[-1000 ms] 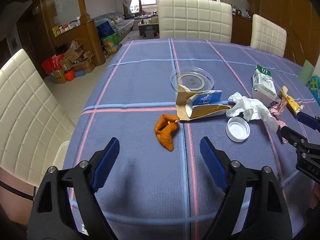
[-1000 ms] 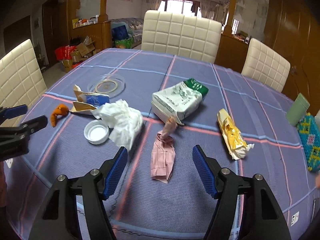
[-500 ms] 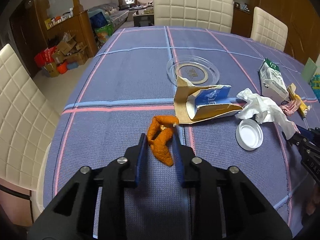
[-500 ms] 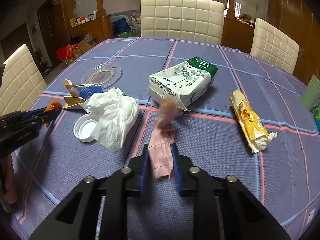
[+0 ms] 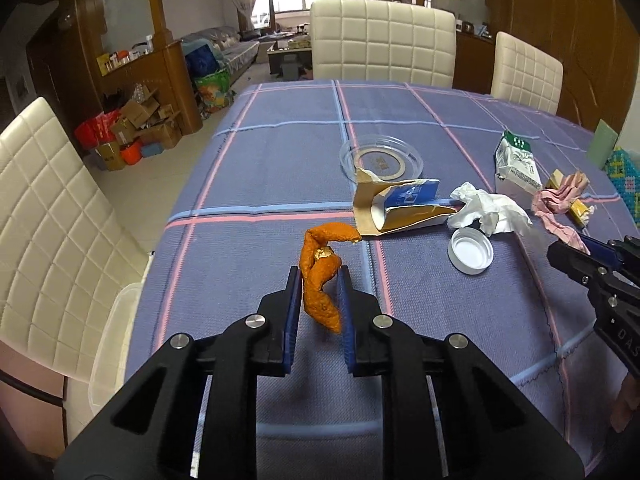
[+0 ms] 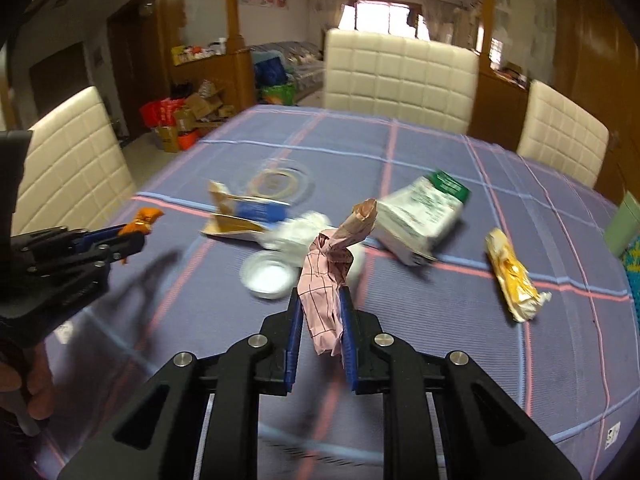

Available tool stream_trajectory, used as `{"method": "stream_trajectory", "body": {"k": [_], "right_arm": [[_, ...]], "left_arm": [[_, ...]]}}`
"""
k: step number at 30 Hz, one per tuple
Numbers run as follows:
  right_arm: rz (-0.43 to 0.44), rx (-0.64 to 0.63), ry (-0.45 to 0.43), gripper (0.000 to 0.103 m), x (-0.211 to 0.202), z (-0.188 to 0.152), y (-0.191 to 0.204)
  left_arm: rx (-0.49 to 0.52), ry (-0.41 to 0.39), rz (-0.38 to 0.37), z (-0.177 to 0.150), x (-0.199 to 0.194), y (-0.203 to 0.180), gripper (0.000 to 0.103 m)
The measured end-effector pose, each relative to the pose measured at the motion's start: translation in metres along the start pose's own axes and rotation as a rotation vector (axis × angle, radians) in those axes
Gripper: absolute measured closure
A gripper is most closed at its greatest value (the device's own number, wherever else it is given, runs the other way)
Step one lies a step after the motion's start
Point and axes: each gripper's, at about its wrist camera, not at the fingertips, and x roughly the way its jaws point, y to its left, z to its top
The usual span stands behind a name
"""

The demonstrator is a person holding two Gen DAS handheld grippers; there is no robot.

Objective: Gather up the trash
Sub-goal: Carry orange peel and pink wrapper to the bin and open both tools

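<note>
My left gripper (image 5: 318,280) is shut on a curled orange peel (image 5: 322,276) and holds it above the blue checked tablecloth (image 5: 260,168). My right gripper (image 6: 320,300) is shut on a crumpled pink wrapper (image 6: 326,276) and holds it lifted off the cloth. On the table lie a torn brown and blue carton (image 5: 396,208), a crumpled white tissue (image 5: 490,210), a white lid (image 5: 470,250), a white and green packet (image 6: 420,216), a yellow wrapper (image 6: 512,276) and a clear plastic lid (image 5: 382,158).
White padded chairs stand at the far side (image 5: 382,46), far right (image 5: 526,72) and left (image 5: 52,220). A clear plastic bin (image 5: 114,344) sits by the table's left edge. A green cup (image 6: 624,224) stands at the right edge. Boxes lie on the floor at left (image 5: 132,128).
Both grippers have closed, the left on the orange peel and the right on the pink wrapper. Both have lifted their pieces off the cloth.
</note>
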Motion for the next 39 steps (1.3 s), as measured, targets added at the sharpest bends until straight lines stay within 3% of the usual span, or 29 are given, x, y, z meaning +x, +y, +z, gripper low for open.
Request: {"method": "stream_trajectory", "body": {"k": [20,39], "right_arm": [[0.197,-0.207,-0.003,0.085,0.007,0.023,0.141],[0.272,-0.313,0.021,0.085,0.027,0.034,0.214]], "left_arm": [[-0.11,-0.029,0.122,-0.046,-0.051,0.095,0.084],[-0.222,-0.013,0.207,-0.075,-0.061,0.173,0.084]]}}
